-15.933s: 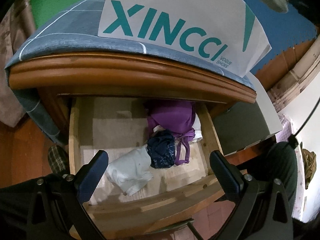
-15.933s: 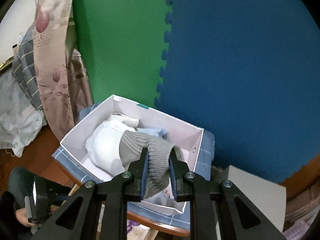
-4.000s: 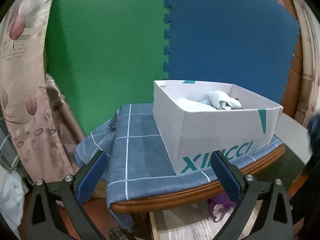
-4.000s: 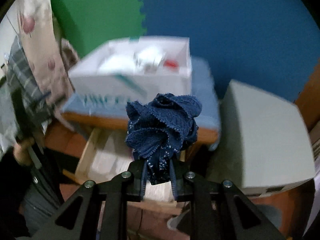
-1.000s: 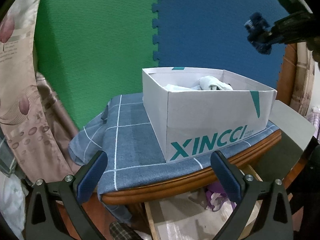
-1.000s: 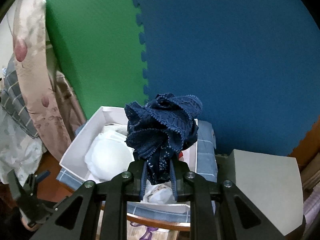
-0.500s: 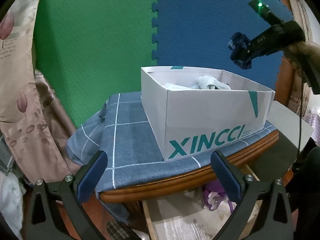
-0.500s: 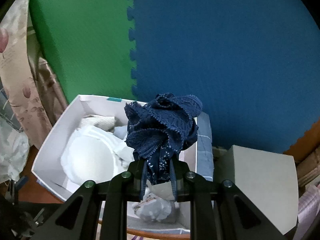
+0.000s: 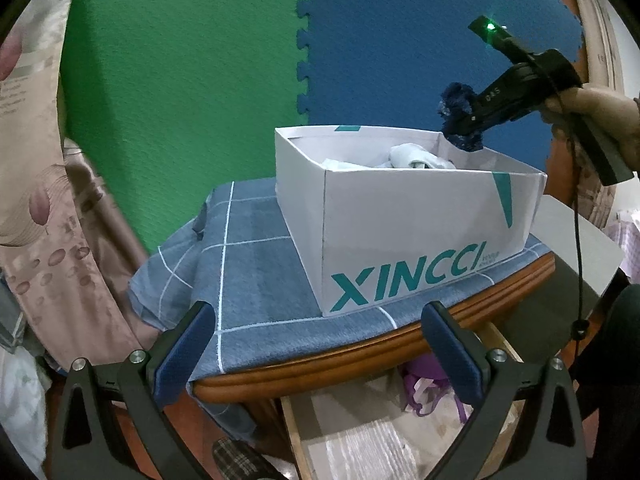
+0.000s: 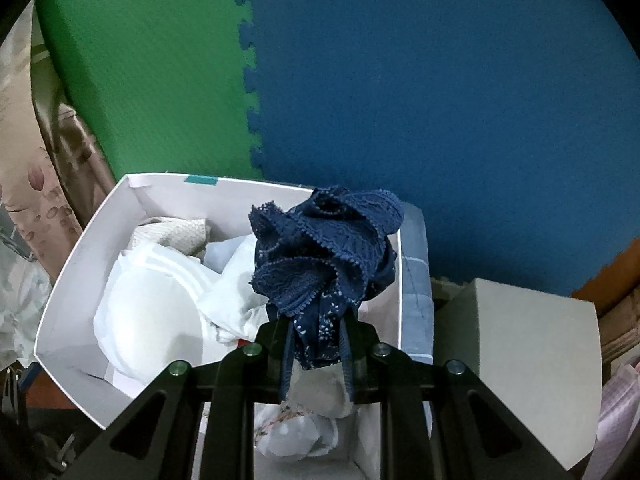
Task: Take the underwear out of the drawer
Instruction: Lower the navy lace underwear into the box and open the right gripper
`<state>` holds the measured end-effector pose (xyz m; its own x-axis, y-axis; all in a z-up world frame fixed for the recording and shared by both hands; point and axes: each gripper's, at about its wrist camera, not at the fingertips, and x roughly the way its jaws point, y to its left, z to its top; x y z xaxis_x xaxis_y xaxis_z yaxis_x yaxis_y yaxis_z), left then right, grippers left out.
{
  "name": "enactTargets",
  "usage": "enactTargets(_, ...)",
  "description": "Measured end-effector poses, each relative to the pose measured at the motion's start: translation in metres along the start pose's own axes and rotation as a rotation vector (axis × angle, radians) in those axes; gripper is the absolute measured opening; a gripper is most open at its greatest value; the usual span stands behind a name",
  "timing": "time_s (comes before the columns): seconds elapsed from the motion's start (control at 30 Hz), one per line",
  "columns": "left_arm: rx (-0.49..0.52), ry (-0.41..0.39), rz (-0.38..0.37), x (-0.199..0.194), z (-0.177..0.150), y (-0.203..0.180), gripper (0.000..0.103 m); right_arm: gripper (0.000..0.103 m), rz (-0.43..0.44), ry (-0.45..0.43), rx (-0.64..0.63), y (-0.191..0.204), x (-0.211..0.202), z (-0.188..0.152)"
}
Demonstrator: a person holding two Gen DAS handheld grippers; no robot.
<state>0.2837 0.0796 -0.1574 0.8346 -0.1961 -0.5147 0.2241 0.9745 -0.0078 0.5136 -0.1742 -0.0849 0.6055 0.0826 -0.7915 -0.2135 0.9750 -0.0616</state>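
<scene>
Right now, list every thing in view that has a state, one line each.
Drawer: pulled open, purple garment still inside.
White box: lidless, partly filled with pale garments.
Navy lace underwear: bunched, clamped, above the box.
Right gripper: shut on the underwear.
Left gripper: open, empty.

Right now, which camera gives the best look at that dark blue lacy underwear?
The right wrist view: the navy lace underwear fills the middle, bunched and pinched in the right gripper above the white shoebox. The left wrist view shows it only small and far off, a dark clump over the box's far corner.
</scene>
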Motion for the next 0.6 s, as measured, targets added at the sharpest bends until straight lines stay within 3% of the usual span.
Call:
enactTargets(0.23, 0.011, 0.010, -0.004, 0.002, -0.002, -0.002, 0.102, 0.020, -0.001, 0.047, 0.015, -0.007, 0.024, 0.006)
enactTargets(0.37, 0.015, 0.023, -0.002, 0.004, -0.003, -0.002, 0.102, 0.025, 0.014, 0.067, 0.044, -0.013, 0.036, 0.006)
enactTargets(0.4, 0.017, 0.026, -0.001, 0.005, -0.003, -0.002, 0.102, 0.037, 0.024, 0.073, 0.053, -0.015, 0.039, 0.005)
enactTargets(0.47, 0.021, 0.033, 0.001, 0.006, -0.004, -0.002, 0.102, 0.050, 0.019, 0.081, 0.064, -0.017, 0.042, 0.004)
enactTargets(0.6, 0.033, 0.050, 0.004, 0.010, -0.007, -0.004, 0.102, 0.052, 0.059, -0.010, 0.041, -0.015, 0.014, 0.001)
